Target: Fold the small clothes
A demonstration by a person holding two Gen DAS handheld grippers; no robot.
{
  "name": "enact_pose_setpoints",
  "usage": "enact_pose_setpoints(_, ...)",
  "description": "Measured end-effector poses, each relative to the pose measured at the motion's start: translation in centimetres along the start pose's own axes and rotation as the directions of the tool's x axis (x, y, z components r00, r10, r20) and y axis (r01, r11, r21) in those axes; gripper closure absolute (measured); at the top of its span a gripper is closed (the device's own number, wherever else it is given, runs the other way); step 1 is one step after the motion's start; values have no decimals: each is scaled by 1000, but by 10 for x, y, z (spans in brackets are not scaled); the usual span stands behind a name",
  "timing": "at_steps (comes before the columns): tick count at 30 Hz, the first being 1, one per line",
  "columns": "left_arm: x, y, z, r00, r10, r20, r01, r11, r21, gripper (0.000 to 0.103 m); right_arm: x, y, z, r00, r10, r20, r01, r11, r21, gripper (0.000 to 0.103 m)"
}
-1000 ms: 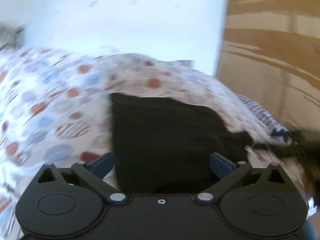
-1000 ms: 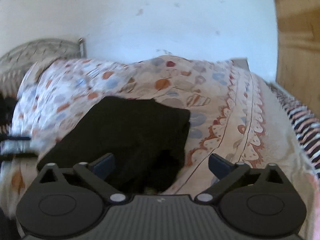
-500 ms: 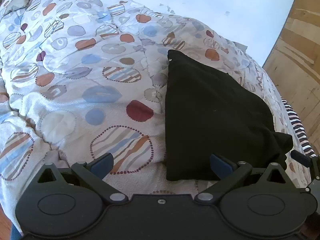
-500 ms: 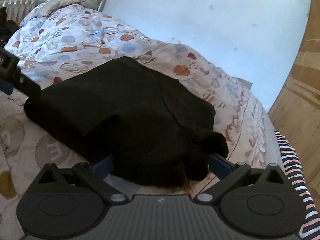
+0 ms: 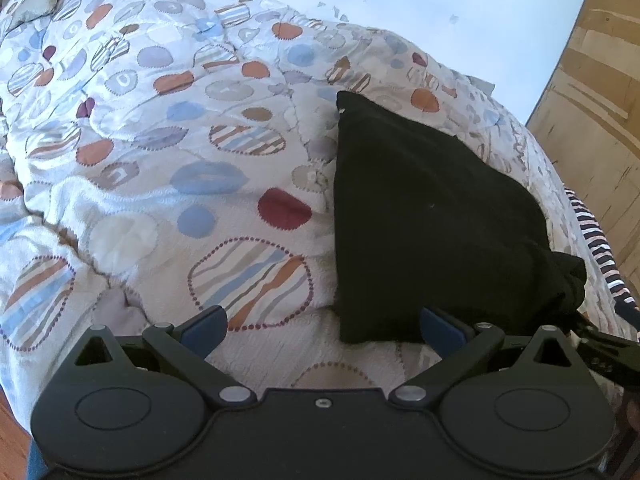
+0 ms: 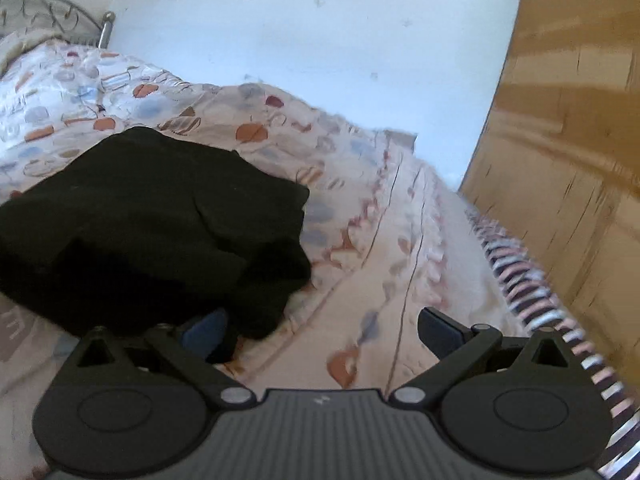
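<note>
A: so where's everything sitting right now?

B: the folded garment lies on top of the quilt, toward the right side of the bed in the left wrist view. the left gripper hangs at the garment's near edge, right finger just at its near corner, left finger over bare quilt.

A: and the other side?

B: in the right wrist view the garment is off to the left, and the right gripper is at its near right corner, fingers spread wide. the wall is behind the bed, the striped sheet runs along the bed's right edge, and a wooden panel stands right of that.
</note>
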State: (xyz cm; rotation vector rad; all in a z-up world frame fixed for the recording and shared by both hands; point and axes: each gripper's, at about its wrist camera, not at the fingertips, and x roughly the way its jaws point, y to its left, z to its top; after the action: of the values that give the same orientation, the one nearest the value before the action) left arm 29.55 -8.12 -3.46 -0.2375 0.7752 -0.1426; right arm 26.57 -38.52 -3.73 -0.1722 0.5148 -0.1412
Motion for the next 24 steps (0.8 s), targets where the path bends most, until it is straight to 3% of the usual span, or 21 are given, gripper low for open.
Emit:
enact_pose_setpoints(2, 1, 2, -2, 1000, 1, -6, -1, 1000, -7, 1, 1, -4, -5, 999, -23, -34, 23, 1000, -13, 0)
enact_pose_setpoints(8, -5, 10, -2, 999, -30, 16, 30, 1000, 7, 1, -25, -21, -17, 991, 136, 7, -136, 991, -1, 0)
enact_pose_setpoints(11, -7, 12, 6, 998, -53, 31, 51, 998, 44, 1, -28, -34, -7, 974, 223, 46, -225, 974, 32, 0)
enact_pose_setpoints(14, 0, 12, 24, 997, -63, 38, 60, 994, 91, 1, -20, -50, 13, 941, 326, 91, -336, 934, 124, 0)
enact_pose_setpoints(18, 20, 9, 55, 996, -78, 43, 71, 987, 145, 1, 19, -70, 44, 867, 479, 139, -499, 826, 264, 0)
enact_pose_setpoints(24, 78, 1, 107, 994, -106, 37, 95, 971, 221, 1, 120, -81, 76, 803, 589, 94, -573, 718, 395, 0)
